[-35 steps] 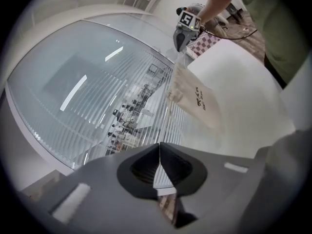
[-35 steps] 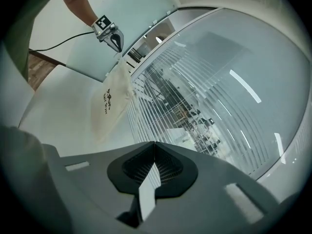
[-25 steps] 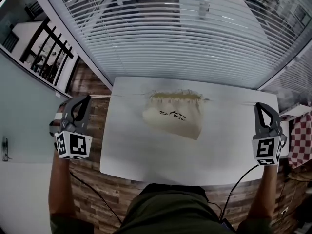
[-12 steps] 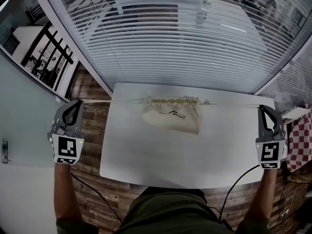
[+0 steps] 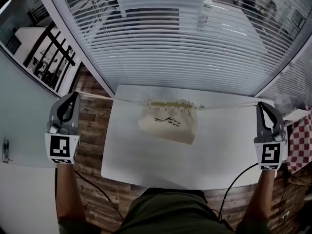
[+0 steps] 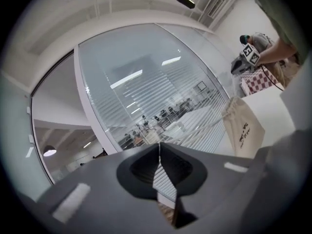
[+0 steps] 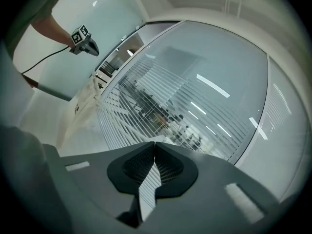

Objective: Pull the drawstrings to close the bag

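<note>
The head view looks steeply down on the table [image 5: 161, 160], while each gripper view faces inward from a table end, both sharing the bag [image 5: 168, 126] and blinds [image 5: 161, 43].

Table: I've got a white tabletop [image 5: 146, 155] straight below me.
Blinds: I see pale slatted blinds [image 5: 170, 43] right behind the table's far edge.
Floor: I'm seeing brown planked floor [image 5: 92, 130] left of the table.
Cloth: I spot a red-and-white checked cloth [image 5: 298, 145] far right, off the table.
Railing: I can see a dark railing [image 5: 46, 52] upper left.
</note>
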Motion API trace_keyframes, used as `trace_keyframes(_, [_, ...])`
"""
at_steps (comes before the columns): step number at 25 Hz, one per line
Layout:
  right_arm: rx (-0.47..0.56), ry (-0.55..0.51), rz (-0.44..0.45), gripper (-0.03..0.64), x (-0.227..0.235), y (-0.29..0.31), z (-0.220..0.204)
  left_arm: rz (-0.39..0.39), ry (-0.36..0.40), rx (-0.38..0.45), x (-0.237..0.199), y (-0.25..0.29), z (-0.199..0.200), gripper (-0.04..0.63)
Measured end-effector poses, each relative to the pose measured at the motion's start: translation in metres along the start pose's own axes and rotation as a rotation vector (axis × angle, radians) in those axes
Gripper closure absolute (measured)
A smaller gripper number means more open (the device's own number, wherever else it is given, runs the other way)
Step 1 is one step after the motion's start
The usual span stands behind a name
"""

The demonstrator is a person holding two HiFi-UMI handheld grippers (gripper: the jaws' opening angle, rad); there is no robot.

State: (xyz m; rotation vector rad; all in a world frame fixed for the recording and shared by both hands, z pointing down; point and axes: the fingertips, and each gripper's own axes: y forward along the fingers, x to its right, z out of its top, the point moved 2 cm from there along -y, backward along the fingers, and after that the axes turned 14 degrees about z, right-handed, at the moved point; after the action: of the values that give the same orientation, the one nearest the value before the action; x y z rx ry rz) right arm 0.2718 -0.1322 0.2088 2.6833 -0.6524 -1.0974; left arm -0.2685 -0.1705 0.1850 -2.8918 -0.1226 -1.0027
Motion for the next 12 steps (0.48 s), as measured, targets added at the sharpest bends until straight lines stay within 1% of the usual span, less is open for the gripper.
trace_keyframes(4, [0.043,0.008,-0.008,0.601,0.000,-0.003,0.013,0.017,-0.008,0.026,-0.007,-0.002,0.008,0.581])
trace_keyframes(7, [0.048,0.017,-0.014,0.601,-0.004,-0.003,0.012,0.016,-0.022,0.034,-0.006,-0.003,0.011,0.581])
trace_keyframes(12, [0.050,0.009,-0.001,0.601,-0.007,-0.003,0.014,0.009,-0.012,0.035,-0.004,-0.004,0.014,0.581])
